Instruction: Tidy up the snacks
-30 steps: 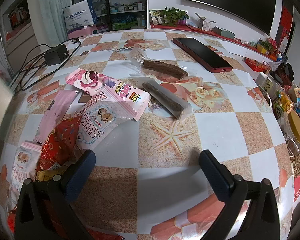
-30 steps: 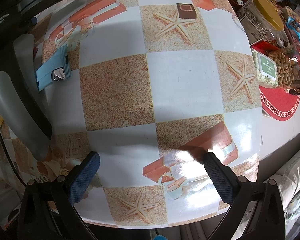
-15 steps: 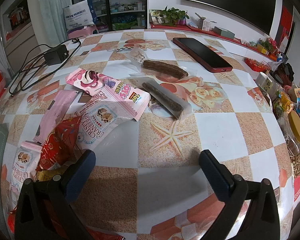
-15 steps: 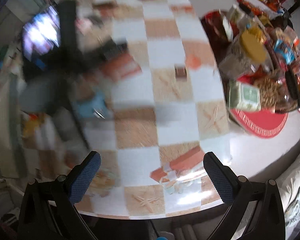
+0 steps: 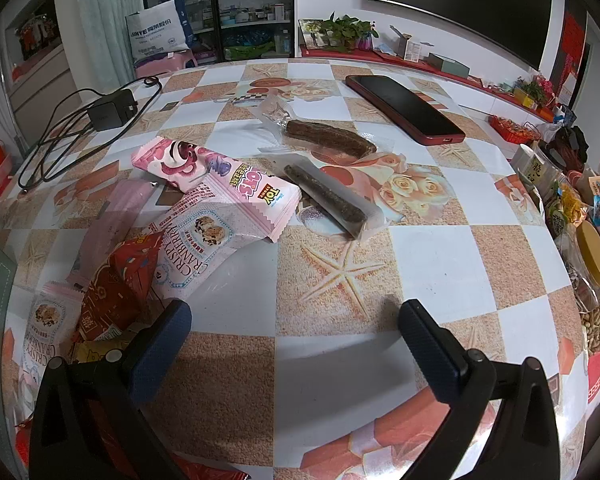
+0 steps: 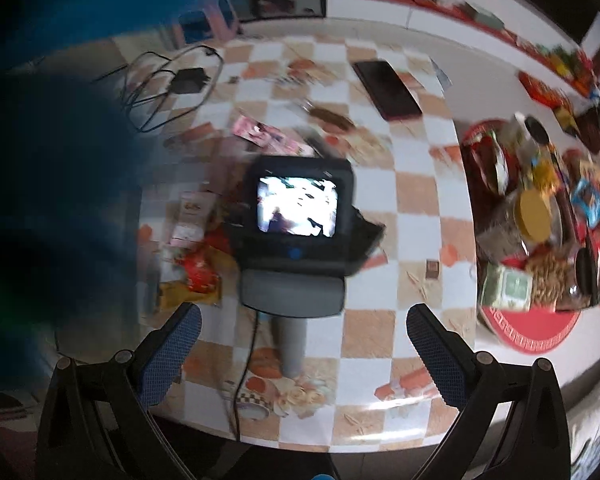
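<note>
- The right wrist view is smeared with blur, and a dark blue mass hides its whole left side — the snacks there barely read.
- Left gripper: jaws spread wide, holding nothing, low over the checked table.
- Right gripper: also spread wide and empty, raised above the table's near edge.
- Pink snack packets lie far left of the left gripper; the snack tray sits at the right.

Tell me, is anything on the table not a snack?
Yes. A red-cased phone lies face up at the table's far side, and a black charger with tangled cable sits at the far left. Both lie near the scattered snack packets.
</note>
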Tool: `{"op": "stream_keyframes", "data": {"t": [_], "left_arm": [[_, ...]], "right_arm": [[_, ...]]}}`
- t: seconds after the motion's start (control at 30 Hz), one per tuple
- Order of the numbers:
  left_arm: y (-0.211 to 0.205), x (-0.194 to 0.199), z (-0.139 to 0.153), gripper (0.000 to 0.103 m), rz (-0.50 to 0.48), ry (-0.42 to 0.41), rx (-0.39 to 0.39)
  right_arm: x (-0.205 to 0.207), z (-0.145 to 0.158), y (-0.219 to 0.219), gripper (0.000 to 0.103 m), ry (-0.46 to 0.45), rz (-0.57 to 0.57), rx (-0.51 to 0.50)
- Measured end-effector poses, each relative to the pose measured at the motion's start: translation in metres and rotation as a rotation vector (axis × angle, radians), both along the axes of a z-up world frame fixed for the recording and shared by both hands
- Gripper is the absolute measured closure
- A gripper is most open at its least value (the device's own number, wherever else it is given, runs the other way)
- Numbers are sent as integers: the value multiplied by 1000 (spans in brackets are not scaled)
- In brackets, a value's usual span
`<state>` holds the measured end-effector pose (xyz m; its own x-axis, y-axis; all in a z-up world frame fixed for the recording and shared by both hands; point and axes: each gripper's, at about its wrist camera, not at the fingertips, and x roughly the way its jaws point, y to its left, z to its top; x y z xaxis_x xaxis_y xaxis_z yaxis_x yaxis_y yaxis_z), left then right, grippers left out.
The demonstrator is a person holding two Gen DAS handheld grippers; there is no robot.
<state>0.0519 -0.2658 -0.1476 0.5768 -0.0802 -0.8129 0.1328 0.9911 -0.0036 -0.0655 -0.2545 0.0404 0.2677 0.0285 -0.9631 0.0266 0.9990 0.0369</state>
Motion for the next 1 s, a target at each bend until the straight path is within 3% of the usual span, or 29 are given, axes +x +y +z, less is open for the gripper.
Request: {"op": "stream_keyframes", "data": {"t": [0.6,1.0], "left_arm": [[0,0,0,0,0,0,0],[0,0,0,0,0,0,0]], "right_arm": [[-10,4,5,0,-46,14,7],[-20,-2,5,0,-20,23,63]]}}
